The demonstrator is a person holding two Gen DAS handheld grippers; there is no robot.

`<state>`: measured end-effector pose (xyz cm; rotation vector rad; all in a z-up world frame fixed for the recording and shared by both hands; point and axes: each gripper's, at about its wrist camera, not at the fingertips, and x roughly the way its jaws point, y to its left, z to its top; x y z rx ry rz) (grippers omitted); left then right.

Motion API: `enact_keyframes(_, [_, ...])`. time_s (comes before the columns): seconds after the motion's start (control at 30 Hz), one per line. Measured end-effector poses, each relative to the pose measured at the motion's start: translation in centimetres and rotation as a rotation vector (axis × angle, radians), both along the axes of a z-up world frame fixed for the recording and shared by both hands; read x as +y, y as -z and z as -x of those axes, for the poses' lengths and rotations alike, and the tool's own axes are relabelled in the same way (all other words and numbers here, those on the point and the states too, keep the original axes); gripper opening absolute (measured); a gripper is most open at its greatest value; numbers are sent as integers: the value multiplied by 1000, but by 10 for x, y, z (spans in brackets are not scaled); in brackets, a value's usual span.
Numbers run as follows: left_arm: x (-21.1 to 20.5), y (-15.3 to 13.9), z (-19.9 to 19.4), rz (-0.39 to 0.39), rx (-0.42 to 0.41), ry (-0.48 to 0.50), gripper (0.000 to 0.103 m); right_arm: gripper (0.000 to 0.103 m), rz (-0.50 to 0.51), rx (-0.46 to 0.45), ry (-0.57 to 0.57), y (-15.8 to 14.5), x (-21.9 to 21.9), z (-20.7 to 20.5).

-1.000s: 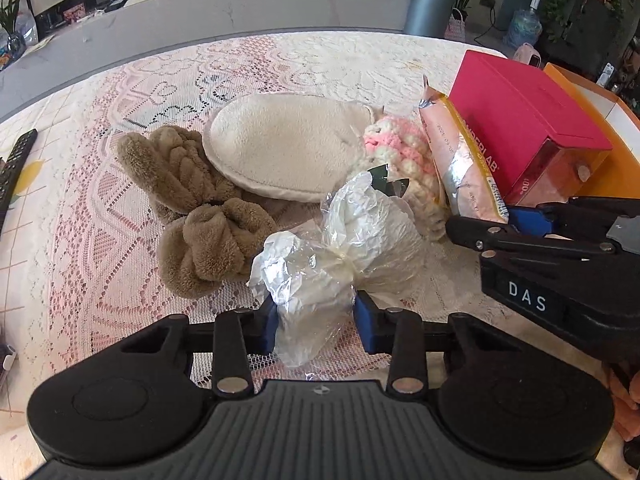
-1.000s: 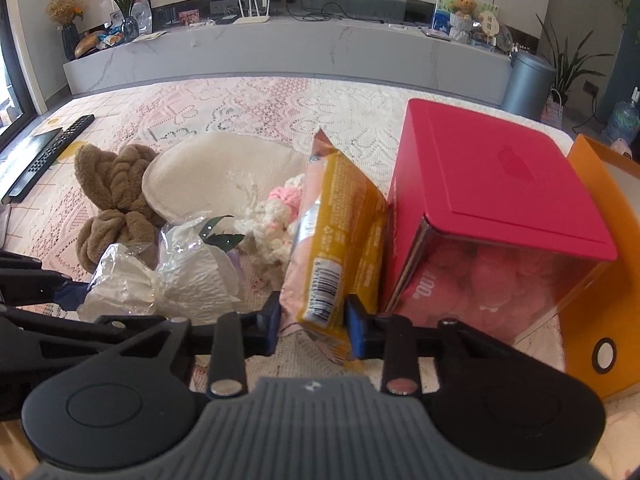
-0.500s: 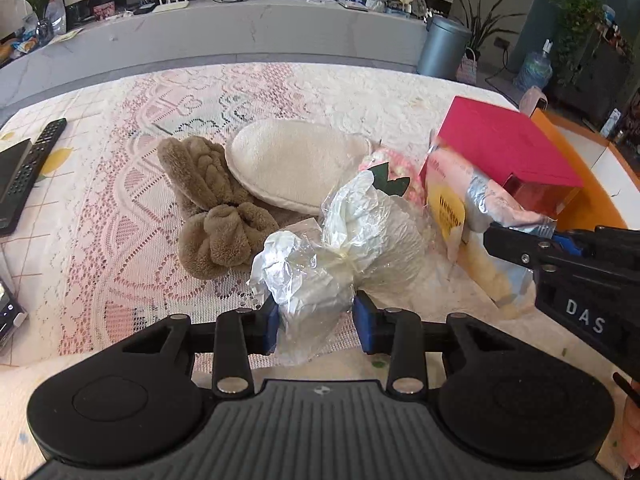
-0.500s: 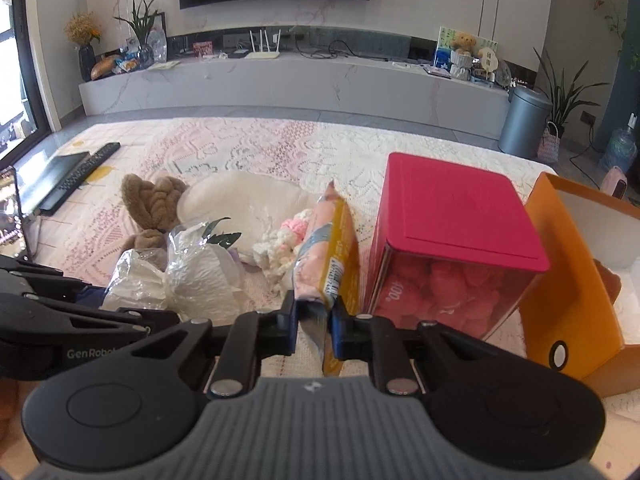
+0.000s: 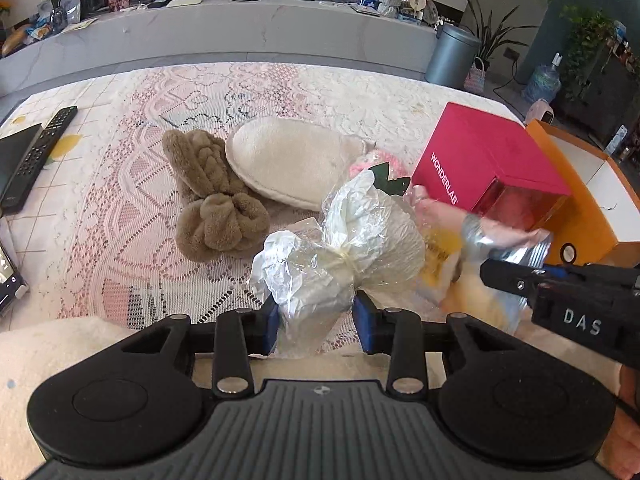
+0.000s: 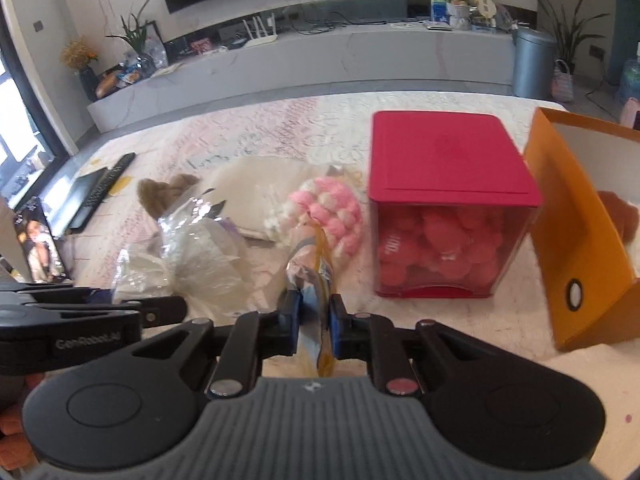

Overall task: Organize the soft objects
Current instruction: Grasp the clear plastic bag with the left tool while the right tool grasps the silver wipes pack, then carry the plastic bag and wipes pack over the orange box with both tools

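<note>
Over on the far left of the bench (image 5: 120, 208), with its lace cloth, lie a remote control (image 5: 38, 152) and, further in, a brown plush piece (image 5: 212, 200) touching a cream pad (image 5: 288, 164). Neither is held. Next comes the left tongs (image 5: 316, 318), closed about the lower end of a cellophane-wrapped bundle (image 5: 344, 248); the grip sits just below the tied neck, which I judge the best spot, since the film looks slippery and crinkly and the filling soft enough to squash. It seems light. Beside it the pink crochet piece (image 6: 328, 212) rests on the cloth, limp and easy to snag. The right tongs (image 6: 314, 320) is nearly closed on a foil snack pouch (image 6: 316, 276), pinched at its flat edge and hanging clear of the bench; thin, light, likely to swing. Further right stands the red box (image 6: 448, 160), rigid, and last the orange box (image 6: 560, 200), open, something brown inside.
</note>
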<state>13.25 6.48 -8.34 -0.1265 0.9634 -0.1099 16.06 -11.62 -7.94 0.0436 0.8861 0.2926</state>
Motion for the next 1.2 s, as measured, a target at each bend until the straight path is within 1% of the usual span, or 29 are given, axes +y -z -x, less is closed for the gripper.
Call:
enact_keyframes(0.03, [-1,1,0,0,1,0,42,27,11,6,4,1,-1,-1])
enact_keyframes(0.1, [-2,3,-3,13,1,5,42,39,4,19,-12,3,-2,-5])
enact_keyframes(0.13, [-2,4,-4,20,4,6,42,41,-3,15,-28,3,-2,-6])
enact_keyframes(0.2, [-2,9,-7,24,13,7,42,51,10,-2,-63,2,1,-9])
enact_keyframes(0.23, [-1,11,-8,25,18,9,42,52,19,-13,-77,1,4,-12])
enact_keyframes(0.3, [-1,14,-9,28,23,12,42,63,27,-21,-93,1,8,-18])
enact_keyframes(0.37, [0,16,-11,35,27,11,42,64,32,-21,-88,4,12,-26])
enact_keyframes(0.43, [2,18,-12,41,32,10,42,62,42,-5,-79,9,16,-35])
enact_keyframes(0.5, [2,19,-13,45,35,11,42,49,63,11,-56,14,19,-43])
enact_keyframes(0.53, [2,20,-14,44,37,12,42,45,77,19,-43,17,20,-46])
enact_keyframes(0.57, [2,21,-14,43,37,13,42,37,82,22,-33,19,20,-47])
enact_keyframes(0.63, [2,21,-15,41,38,13,42,35,72,22,-26,20,17,-47])
enact_keyframes(0.73, [2,20,-15,42,37,13,42,29,56,21,-25,17,14,-44])
enact_keyframes(0.8, [2,19,-14,47,34,12,42,25,50,16,-30,14,13,-41])
enact_keyframes(0.87, [3,17,-12,53,27,7,42,23,48,10,-44,10,14,-37])
enact_keyframes(1.07, [-1,5,-6,23,15,0,41,20,62,-32,-92,-6,16,-20])
enact_keyframes(1.2, [-6,-7,2,3,-9,-1,41,20,54,-60,-101,-22,8,-8])
